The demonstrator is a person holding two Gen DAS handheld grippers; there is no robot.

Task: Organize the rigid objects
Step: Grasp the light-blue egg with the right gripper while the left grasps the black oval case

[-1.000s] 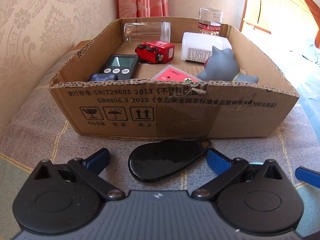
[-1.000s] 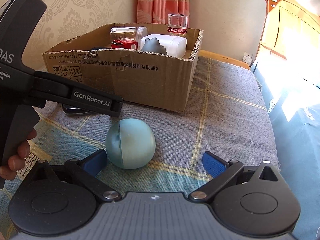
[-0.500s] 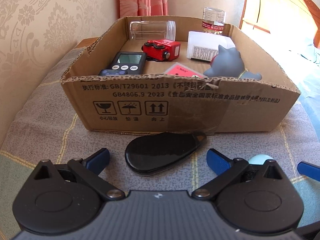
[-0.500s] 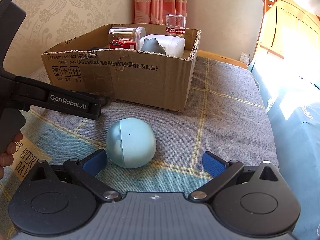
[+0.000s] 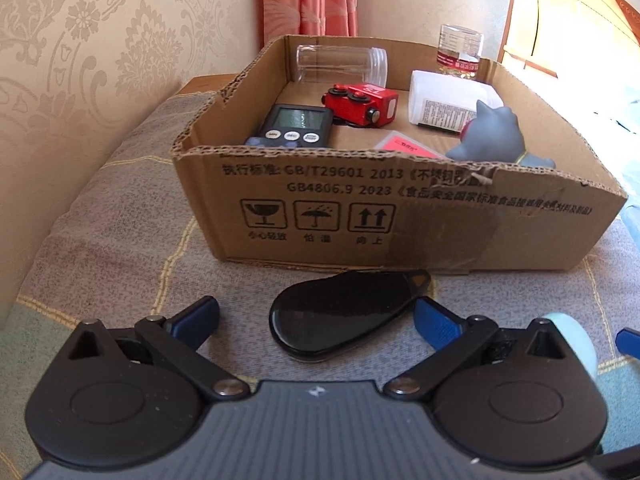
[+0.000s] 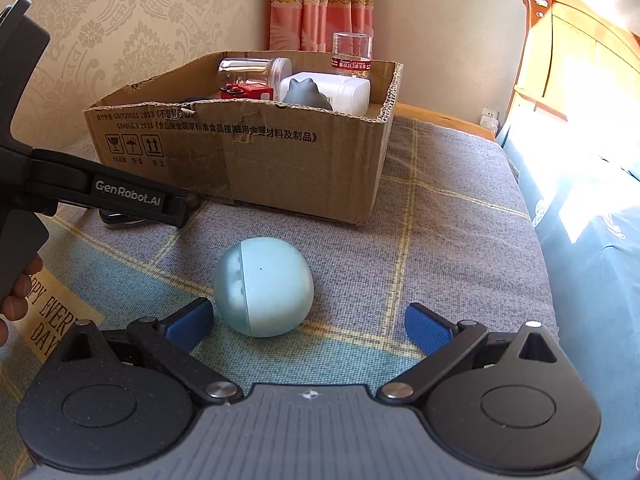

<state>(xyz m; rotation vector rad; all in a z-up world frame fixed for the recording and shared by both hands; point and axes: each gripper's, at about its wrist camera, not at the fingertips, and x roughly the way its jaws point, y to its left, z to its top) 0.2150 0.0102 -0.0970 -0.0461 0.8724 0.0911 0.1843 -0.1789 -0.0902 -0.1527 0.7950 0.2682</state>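
The left gripper (image 5: 316, 314), jaws spread, flanks a glossy black teardrop case (image 5: 344, 314) lying against the corrugated cardboard box (image 5: 400, 216) on the woven bed cover (image 6: 460, 220). The right gripper (image 6: 308, 324), also spread, brackets a smooth pale-blue egg-shaped ball (image 6: 264, 286) near the cover's front edge.

Box (image 6: 280, 160) reads "GB4806.9 2023"; left gripper (image 6: 132, 196) "GenRobot.AI".

Damask-patterned wallpaper (image 6: 132, 20), pink curtain (image 6: 320, 4), sunlit wooden headboard (image 6: 580, 64), checked grey bedspread (image 6: 460, 208).
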